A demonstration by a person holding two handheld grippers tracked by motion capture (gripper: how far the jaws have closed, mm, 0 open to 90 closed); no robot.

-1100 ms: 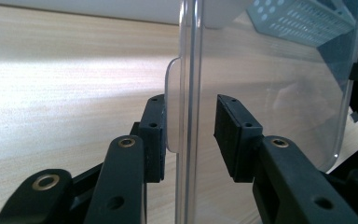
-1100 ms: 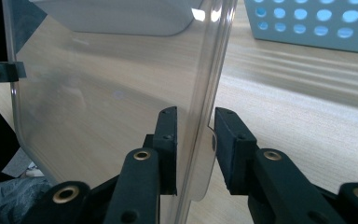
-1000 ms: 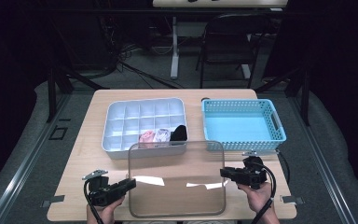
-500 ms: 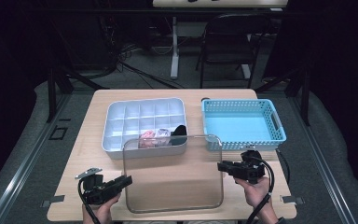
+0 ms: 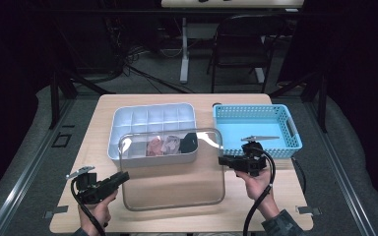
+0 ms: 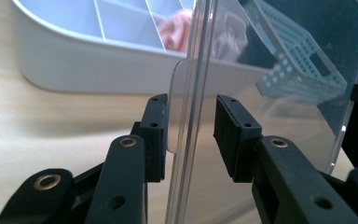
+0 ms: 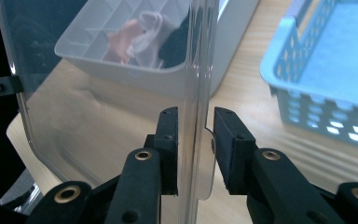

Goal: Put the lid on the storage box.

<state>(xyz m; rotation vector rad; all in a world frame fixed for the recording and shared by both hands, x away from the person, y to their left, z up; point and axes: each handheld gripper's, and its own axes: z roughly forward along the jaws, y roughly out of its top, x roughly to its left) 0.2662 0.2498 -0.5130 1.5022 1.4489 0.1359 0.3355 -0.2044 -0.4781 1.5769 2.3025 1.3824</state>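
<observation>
Clear lid (image 5: pixel 172 172) tilted up off table (image 5: pixel 103 118), left gripper (image 5: pixel 120 178) and right gripper (image 5: pixel 225 161) jaws level, grasping opposite edges.

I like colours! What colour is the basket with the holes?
Light blue basket, clearest in the high view.

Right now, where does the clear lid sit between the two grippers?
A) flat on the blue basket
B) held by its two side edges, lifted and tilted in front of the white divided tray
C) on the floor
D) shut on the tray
B: the left gripper and right gripper each clamp a side edge of the clear lid, which tilts up before the white divided tray.
</observation>
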